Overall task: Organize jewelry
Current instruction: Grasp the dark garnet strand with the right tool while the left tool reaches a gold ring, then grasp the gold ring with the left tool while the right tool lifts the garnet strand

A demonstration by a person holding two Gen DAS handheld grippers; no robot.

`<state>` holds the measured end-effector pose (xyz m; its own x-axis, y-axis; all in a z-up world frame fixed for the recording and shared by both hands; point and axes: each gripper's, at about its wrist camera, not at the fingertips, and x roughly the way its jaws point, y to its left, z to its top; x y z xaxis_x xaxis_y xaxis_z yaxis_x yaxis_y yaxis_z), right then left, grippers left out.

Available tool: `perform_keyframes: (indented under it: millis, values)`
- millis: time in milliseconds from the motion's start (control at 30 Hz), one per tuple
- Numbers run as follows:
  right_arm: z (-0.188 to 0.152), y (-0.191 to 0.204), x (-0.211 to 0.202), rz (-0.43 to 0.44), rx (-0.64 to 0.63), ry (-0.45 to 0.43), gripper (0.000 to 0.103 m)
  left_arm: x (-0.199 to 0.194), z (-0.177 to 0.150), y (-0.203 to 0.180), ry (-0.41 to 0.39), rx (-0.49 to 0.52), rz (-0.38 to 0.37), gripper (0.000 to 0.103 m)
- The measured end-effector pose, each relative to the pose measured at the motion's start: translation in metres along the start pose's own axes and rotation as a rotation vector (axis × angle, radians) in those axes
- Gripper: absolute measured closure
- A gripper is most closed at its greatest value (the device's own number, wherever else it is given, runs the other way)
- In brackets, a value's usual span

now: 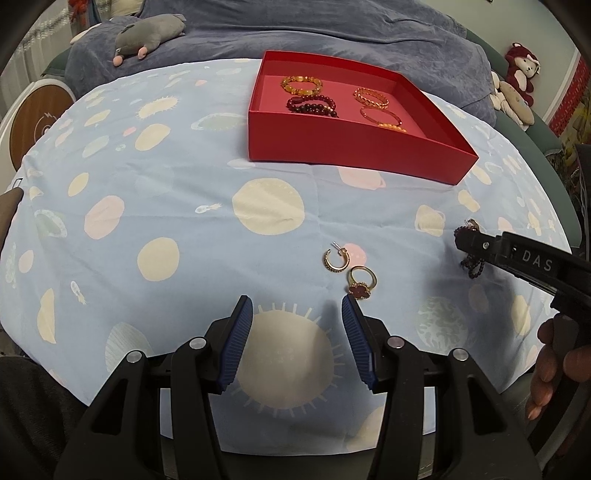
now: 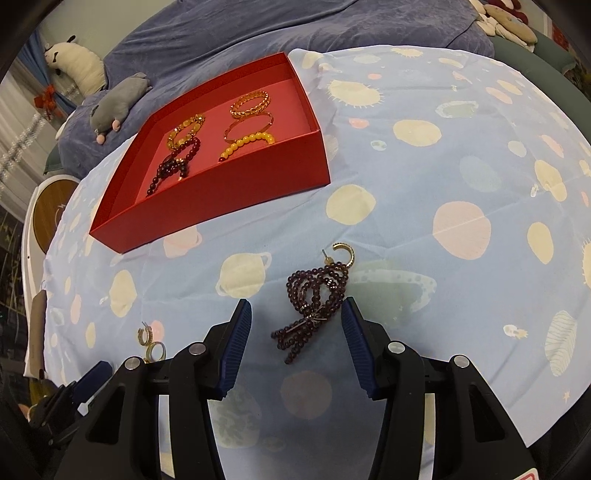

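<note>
A red box holds several bracelets: amber beads, dark red beads, gold chain and a thin bangle with yellow beads. On the cloth lie a gold hoop earring and a gold ring with a red clover, just ahead of my open left gripper. My right gripper is open, with a dark purple bead strand between its fingers on the cloth. A second gold hoop earring lies at the strand's far end.
The blue cloth with planet prints covers a round table. Behind it is a blue-covered bed with a grey plush toy. More plush toys sit at the far right. A round wooden-faced object stands at the left.
</note>
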<state>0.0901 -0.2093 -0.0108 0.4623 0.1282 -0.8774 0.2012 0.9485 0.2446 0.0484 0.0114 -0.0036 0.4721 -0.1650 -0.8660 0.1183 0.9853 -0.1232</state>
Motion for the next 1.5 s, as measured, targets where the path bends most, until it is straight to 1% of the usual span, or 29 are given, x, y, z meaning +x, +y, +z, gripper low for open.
perform_keyframes:
  millis: [33, 67, 133, 233, 467, 667, 767, 833, 900, 967, 1033, 1100, 1200, 1500]
  values:
    - [0.001, 0.0, 0.002, -0.006, -0.004, 0.006, 0.066, 0.0, 0.0, 0.0, 0.001, 0.0, -0.002, 0.055]
    - [0.001, 0.001, 0.003, -0.016, -0.015, 0.006, 0.07, 0.0, 0.0, 0.0, 0.003, 0.0, -0.003, 0.055]
    - [0.0, 0.003, 0.004, -0.025, -0.05, 0.007, 0.082, 0.0, 0.001, 0.0, 0.004, 0.0, -0.007, 0.055]
    - [-0.003, 0.002, 0.001, -0.03, -0.078, 0.005, 0.086, 0.001, 0.003, -0.001, 0.005, -0.005, -0.016, 0.055]
    - [-0.015, -0.009, -0.009, 0.002, -0.052, 0.003, 0.087, 0.0, 0.006, -0.007, 0.004, -0.012, -0.06, 0.055]
    - [-0.022, -0.013, -0.017, 0.029, -0.039, 0.0, 0.087, 0.003, 0.007, -0.019, 0.002, 0.012, -0.092, 0.055]
    - [-0.024, -0.013, -0.019, 0.038, -0.04, 0.001, 0.087, 0.007, 0.008, -0.026, 0.008, 0.029, -0.114, 0.06]
    - [-0.025, -0.014, -0.019, 0.042, -0.038, 0.003, 0.087, 0.01, 0.008, -0.031, 0.009, 0.042, -0.115, 0.063]
    - [-0.026, -0.014, -0.019, 0.045, -0.036, 0.005, 0.087, 0.014, 0.008, -0.033, 0.019, 0.047, -0.122, 0.07]
    - [-0.026, -0.015, -0.018, 0.047, -0.035, 0.007, 0.087, 0.015, 0.009, -0.035, 0.009, 0.054, -0.116, 0.071]
    - [-0.026, -0.015, -0.018, 0.049, -0.032, 0.009, 0.087, 0.016, 0.009, -0.035, 0.006, 0.055, -0.116, 0.076]
    - [-0.026, -0.015, -0.018, 0.05, -0.029, 0.01, 0.087, 0.017, 0.01, -0.034, 0.004, 0.052, -0.119, 0.084]
    - [-0.027, -0.015, -0.017, 0.052, -0.029, 0.011, 0.087, 0.018, 0.01, -0.033, 0.002, 0.051, -0.125, 0.088]
    - [-0.03, -0.011, -0.023, 0.068, -0.036, 0.004, 0.087, 0.014, 0.009, -0.032, 0.002, 0.042, -0.131, 0.089]
